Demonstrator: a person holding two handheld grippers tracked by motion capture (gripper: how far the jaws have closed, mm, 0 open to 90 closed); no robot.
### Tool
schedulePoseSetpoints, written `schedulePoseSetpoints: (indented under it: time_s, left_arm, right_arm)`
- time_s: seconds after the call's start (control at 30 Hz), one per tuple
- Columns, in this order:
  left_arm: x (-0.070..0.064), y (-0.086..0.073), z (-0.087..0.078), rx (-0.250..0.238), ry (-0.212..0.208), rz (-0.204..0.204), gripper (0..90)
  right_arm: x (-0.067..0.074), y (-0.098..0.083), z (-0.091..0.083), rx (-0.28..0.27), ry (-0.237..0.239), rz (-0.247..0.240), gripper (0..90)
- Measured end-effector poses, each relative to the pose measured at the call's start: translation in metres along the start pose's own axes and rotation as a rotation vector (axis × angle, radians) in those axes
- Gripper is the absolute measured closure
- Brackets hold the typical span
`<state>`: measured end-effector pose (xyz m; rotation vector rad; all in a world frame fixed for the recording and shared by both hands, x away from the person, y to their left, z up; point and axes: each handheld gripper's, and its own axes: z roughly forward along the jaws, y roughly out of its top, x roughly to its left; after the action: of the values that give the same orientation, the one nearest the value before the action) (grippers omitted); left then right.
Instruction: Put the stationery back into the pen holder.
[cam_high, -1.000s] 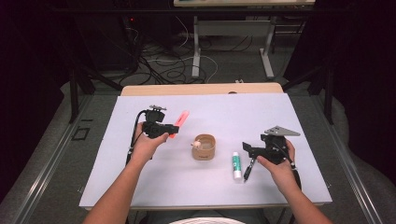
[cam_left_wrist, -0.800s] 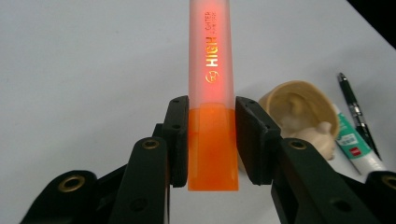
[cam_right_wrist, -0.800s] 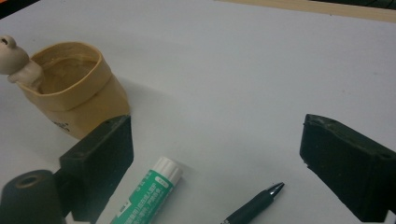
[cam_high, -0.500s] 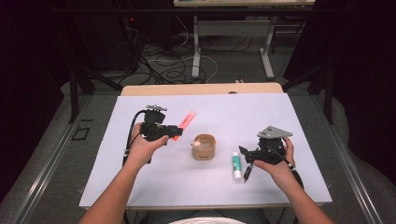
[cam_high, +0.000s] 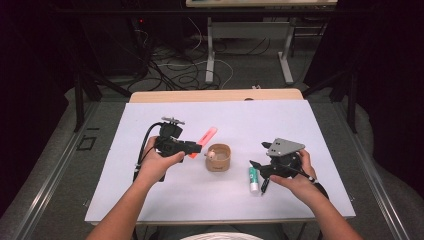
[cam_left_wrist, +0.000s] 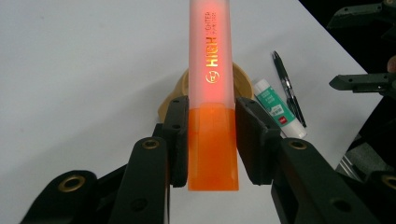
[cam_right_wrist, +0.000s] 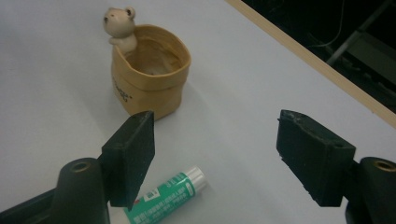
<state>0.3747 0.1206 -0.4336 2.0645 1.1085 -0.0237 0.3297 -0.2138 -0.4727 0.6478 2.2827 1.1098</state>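
My left gripper (cam_high: 192, 148) is shut on the orange end of a highlighter (cam_high: 206, 136), held above the table and pointing toward a tan cup (cam_high: 218, 159). In the left gripper view, the pads (cam_left_wrist: 180, 135) clamp the highlighter (cam_left_wrist: 211, 70) at both sides, with the cup (cam_left_wrist: 175, 95) behind it. The cup (cam_right_wrist: 152, 70) has a small bear figure (cam_right_wrist: 119, 25) on its rim. My right gripper (cam_high: 257, 159) is open over a green-and-white glue stick (cam_high: 254, 178); its jaws have just been closing, with nothing between them. The glue stick (cam_right_wrist: 163, 196) lies below the right gripper (cam_right_wrist: 215, 149).
A black pen (cam_high: 264, 185) lies beside the glue stick, also in the left gripper view as pen (cam_left_wrist: 288, 88) and glue stick (cam_left_wrist: 275, 108). A white sheet (cam_high: 310, 130) covers the table; a wooden edge (cam_high: 215, 96) runs along the far side. Cables and stands lie on the floor beyond.
The left hand has carried the highlighter to the right, nearer the cup, and a little higher. The right gripper has lifted and shifted slightly left, and its jaws stand narrower.
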Motion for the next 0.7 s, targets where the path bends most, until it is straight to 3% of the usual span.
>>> schedulePoseSetpoints:
  time_s: [0.13, 0.17, 0.2, 0.23, 0.27, 0.33, 0.53, 0.57, 0.63, 0.7]
  left_arm:
    - [-0.004, -0.003, 0.000, 0.020, -0.012, 0.012, 67.1]
    - [-0.006, -0.004, 0.000, 0.019, -0.016, 0.012, 67.1]
    - [-0.007, -0.004, 0.000, 0.021, -0.015, 0.011, 67.1]
    - [-0.007, -0.004, 0.000, 0.022, -0.017, 0.010, 67.1]
    - [-0.007, -0.004, -0.001, 0.021, -0.017, 0.008, 67.1]
    - [-0.007, -0.004, -0.002, 0.018, -0.018, -0.005, 67.1]
    - [-0.004, -0.004, -0.005, 0.012, -0.023, -0.011, 67.1]
    - [-0.003, -0.004, -0.005, 0.010, -0.024, -0.014, 67.1]
    - [-0.003, -0.004, -0.007, 0.013, -0.021, -0.017, 67.1]
    - [-0.003, -0.004, -0.008, 0.011, -0.019, -0.018, 67.1]
  right_arm:
    - [0.005, 0.009, -0.001, -0.035, 0.004, -0.106, 35.2]
    - [0.005, 0.009, -0.001, -0.035, 0.004, -0.106, 35.2]
    - [0.007, 0.016, -0.001, -0.033, -0.006, -0.178, 37.0]
    - [0.009, 0.019, 0.000, -0.027, -0.003, -0.210, 37.5]
    - [0.009, 0.019, 0.000, -0.027, -0.003, -0.210, 37.5]
    - [0.012, 0.032, 0.003, -0.005, -0.010, -0.297, 37.3]
    - [0.018, 0.052, 0.010, -0.038, 0.013, -0.377, 37.1]
    - [0.022, 0.058, 0.013, -0.036, 0.013, -0.413, 37.1]
    - [0.027, 0.062, 0.016, -0.019, -0.010, -0.455, 36.9]
    - [0.030, 0.063, 0.017, -0.012, -0.023, -0.454, 36.8]
